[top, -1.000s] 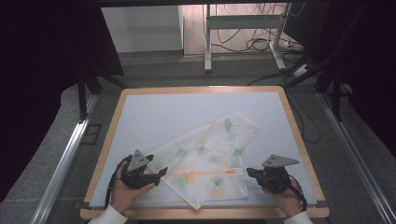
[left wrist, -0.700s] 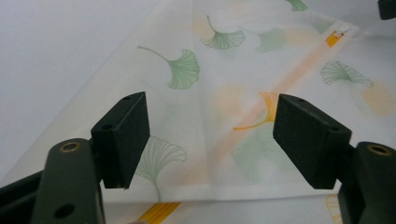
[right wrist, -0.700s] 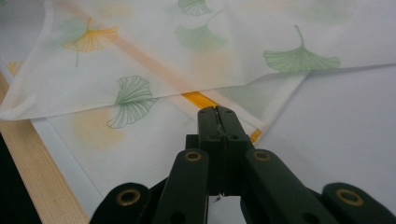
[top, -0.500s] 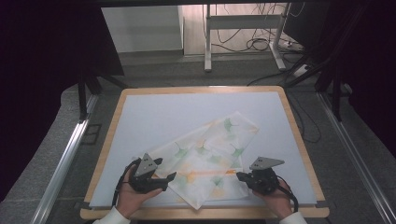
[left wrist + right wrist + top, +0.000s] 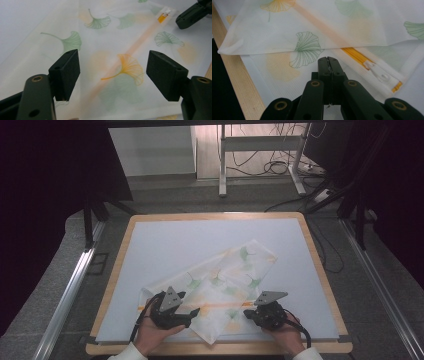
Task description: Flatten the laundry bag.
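With the left gripper spread wide over the mesh bag near the surface's front edge and the right gripper pinched shut, holding nothing (just short of the zipper), the thin fabric could bunch or slide.

Standing on a grey floor: a wooden-edged table with a pale top. Behind it, showing a white wall panel, metal desk legs and tangled black cables. Lying dark at both sides.
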`<action>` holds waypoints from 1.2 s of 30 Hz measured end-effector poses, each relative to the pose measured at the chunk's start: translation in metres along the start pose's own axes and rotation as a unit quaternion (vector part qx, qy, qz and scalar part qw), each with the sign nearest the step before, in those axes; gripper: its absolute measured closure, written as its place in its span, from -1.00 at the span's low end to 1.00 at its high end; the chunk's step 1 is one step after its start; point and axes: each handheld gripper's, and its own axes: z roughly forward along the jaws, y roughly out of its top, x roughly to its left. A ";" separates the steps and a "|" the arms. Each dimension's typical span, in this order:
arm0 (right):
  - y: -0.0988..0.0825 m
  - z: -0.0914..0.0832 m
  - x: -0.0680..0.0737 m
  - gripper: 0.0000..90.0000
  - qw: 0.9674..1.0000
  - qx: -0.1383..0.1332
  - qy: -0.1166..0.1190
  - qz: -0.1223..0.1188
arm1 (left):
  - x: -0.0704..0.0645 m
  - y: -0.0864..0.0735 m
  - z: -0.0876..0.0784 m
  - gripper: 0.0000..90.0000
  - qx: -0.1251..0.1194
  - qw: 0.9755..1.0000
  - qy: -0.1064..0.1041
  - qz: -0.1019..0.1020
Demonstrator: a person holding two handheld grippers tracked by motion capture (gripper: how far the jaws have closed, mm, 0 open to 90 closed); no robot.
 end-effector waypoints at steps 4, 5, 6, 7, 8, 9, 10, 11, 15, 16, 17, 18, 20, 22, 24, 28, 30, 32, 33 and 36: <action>-0.001 0.003 0.000 0.99 1.000 0.009 0.003 -0.001 | -0.009 0.003 0.007 -0.41 0.006 1.000 -0.011 0.012; -0.001 0.003 -0.001 0.99 1.000 0.008 0.004 0.001 | -0.011 0.004 0.008 -0.41 0.009 1.000 -0.013 0.016; -0.001 0.003 -0.001 0.99 1.000 0.009 0.004 0.002 | -0.013 0.004 0.010 -0.41 0.010 1.000 -0.016 0.018; -0.001 0.003 -0.001 0.99 1.000 0.009 0.005 0.003 | -0.015 0.005 0.011 -0.41 0.012 1.000 -0.019 0.020; -0.001 0.003 -0.002 0.99 1.000 0.009 0.008 0.005 | -0.017 0.005 0.013 -0.41 0.014 0.999 -0.022 0.023; -0.001 0.003 -0.002 0.99 1.000 0.008 0.009 0.005 | -0.018 0.005 0.014 -0.42 0.016 0.999 -0.023 0.024; -0.001 0.003 -0.002 0.99 1.000 0.008 0.009 0.005 | -0.020 0.005 0.016 -0.42 0.018 0.999 -0.024 0.026; -0.001 0.003 -0.002 0.99 1.000 0.008 0.010 0.004 | -0.021 0.005 0.017 -0.42 0.021 0.999 -0.025 0.029; -0.001 0.003 -0.003 0.99 1.000 0.009 0.010 0.003 | -0.026 0.006 0.022 -0.42 0.026 0.999 -0.032 0.033; -0.001 0.003 -0.003 0.99 1.000 0.008 0.010 0.004 | -0.027 0.007 0.023 -0.42 0.028 0.998 -0.034 0.035; -0.001 0.003 -0.003 0.99 1.000 0.008 0.011 0.004 | -0.029 0.007 0.024 -0.42 0.028 0.998 -0.036 0.035; -0.001 0.003 -0.003 0.99 1.000 0.008 0.011 0.004 | -0.031 0.007 0.025 -0.42 0.030 0.998 -0.039 0.038; -0.002 0.003 -0.004 0.99 1.000 0.007 0.013 0.005 | -0.034 0.008 0.028 -0.43 0.034 0.998 -0.045 0.041; -0.001 0.003 -0.004 0.99 1.000 0.009 0.015 0.006 | -0.038 0.009 0.032 -0.43 0.036 0.997 -0.053 0.039; -0.002 0.003 -0.004 0.99 1.000 0.009 0.015 0.006 | -0.041 0.010 0.036 -0.43 0.041 0.997 -0.058 0.042; -0.002 0.003 -0.004 0.99 1.000 0.007 0.015 0.003 | -0.047 0.011 0.044 -0.44 0.052 0.995 -0.068 0.048; -0.002 0.003 -0.004 0.99 1.000 0.007 0.015 0.003 | -0.050 0.011 0.046 -0.44 0.054 0.995 -0.070 0.049; -0.002 0.003 -0.004 0.99 1.000 0.007 0.015 0.002 | -0.052 0.012 0.049 -0.43 0.056 0.995 -0.072 0.049; -0.002 0.003 -0.004 0.99 1.000 0.007 0.015 0.002 | -0.053 0.012 0.050 -0.43 0.057 0.994 -0.073 0.049; -0.002 0.003 -0.004 0.99 1.000 0.007 0.015 0.002 | -0.056 0.013 0.056 -0.43 0.064 0.994 -0.075 0.052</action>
